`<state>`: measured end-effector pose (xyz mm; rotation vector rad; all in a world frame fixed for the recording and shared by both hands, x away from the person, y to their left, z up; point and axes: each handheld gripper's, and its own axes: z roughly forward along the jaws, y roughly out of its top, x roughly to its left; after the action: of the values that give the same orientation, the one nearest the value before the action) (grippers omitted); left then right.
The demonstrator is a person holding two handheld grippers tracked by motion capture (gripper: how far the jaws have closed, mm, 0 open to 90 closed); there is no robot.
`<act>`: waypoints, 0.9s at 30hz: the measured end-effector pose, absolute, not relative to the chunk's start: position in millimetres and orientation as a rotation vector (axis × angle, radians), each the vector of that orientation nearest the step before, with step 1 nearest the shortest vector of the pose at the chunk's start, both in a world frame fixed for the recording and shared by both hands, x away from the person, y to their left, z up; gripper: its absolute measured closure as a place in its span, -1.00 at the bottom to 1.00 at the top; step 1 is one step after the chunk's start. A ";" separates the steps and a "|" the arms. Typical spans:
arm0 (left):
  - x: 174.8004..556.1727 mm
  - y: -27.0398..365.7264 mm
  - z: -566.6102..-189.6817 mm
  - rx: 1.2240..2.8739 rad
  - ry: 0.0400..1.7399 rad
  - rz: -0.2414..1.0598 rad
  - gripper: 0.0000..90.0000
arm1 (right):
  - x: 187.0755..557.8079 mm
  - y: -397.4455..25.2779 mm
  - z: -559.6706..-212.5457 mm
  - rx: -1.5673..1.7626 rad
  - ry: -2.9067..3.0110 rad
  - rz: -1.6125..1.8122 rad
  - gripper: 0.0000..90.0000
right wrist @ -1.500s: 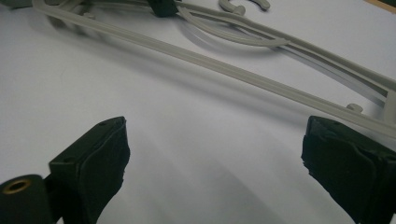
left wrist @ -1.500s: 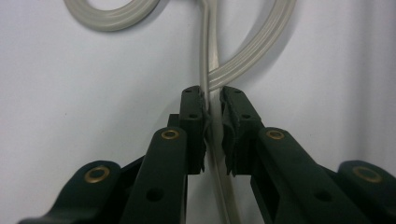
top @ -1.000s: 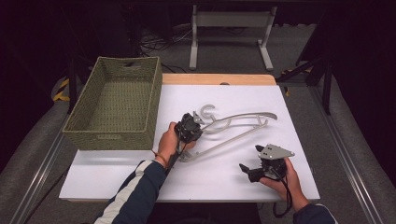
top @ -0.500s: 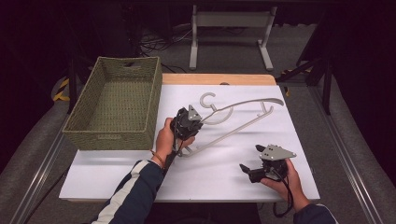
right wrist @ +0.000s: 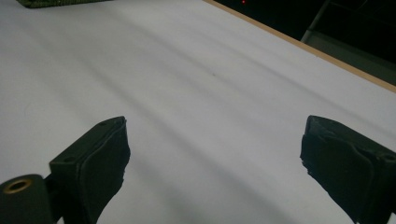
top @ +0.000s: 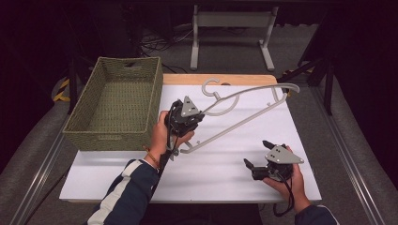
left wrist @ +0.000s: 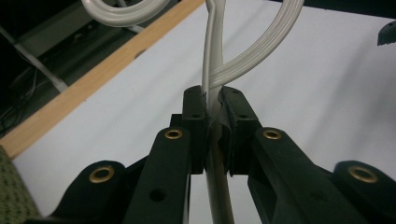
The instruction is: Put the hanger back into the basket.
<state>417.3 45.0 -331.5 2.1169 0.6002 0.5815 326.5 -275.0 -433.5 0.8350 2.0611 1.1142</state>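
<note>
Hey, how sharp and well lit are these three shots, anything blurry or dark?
High view: white table top brightly lit, surroundings nearly black, green woven basket sharp. Left gripper view: black jaws soft at the bottom, pale plastic clothes hanger clamped by the left gripper fairly clear. Right gripper view: right gripper blurred, faint diagonal shadows across the table.

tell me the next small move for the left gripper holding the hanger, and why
Probably swing left toward the basket. The left gripper is shut on the hanger, which looks partly lifted off the table; the open basket sits just beside that hand, and the right gripper rests open.
</note>
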 end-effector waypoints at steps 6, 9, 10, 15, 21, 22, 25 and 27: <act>415.1 54.4 -317.1 2.096 0.601 0.575 0.81 | 325.7 -274.6 -433.4 0.829 2.044 1.115 -0.82; 412.5 58.9 -305.4 2.091 0.586 0.610 0.81 | 325.7 -274.4 -433.3 0.828 2.041 1.115 -0.82; 412.3 61.1 -301.9 2.083 0.582 0.612 0.81 | 325.7 -274.6 -433.0 0.826 2.034 1.117 -0.82; 413.7 71.7 -293.1 2.075 0.599 0.641 0.81 | 324.6 -276.2 -430.8 0.835 1.992 1.134 -0.85; 415.1 81.4 -289.8 2.062 0.615 0.651 0.81 | 323.7 -275.1 -430.6 0.827 1.988 1.124 -0.85; 415.1 85.2 -287.7 2.062 0.616 0.672 0.81 | 323.3 -274.4 -431.0 0.829 1.989 1.119 -0.84; 413.3 88.8 -282.7 2.078 0.605 0.724 0.81 | 322.7 -274.0 -430.4 0.821 1.984 1.117 -0.84; 412.2 91.5 -279.3 2.086 0.595 0.748 0.81 | 322.3 -273.9 -429.9 0.819 1.980 1.121 -0.85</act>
<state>412.2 91.5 -279.3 2.0862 0.5954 0.7485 322.3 -273.9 -429.9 0.8188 1.9802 1.1210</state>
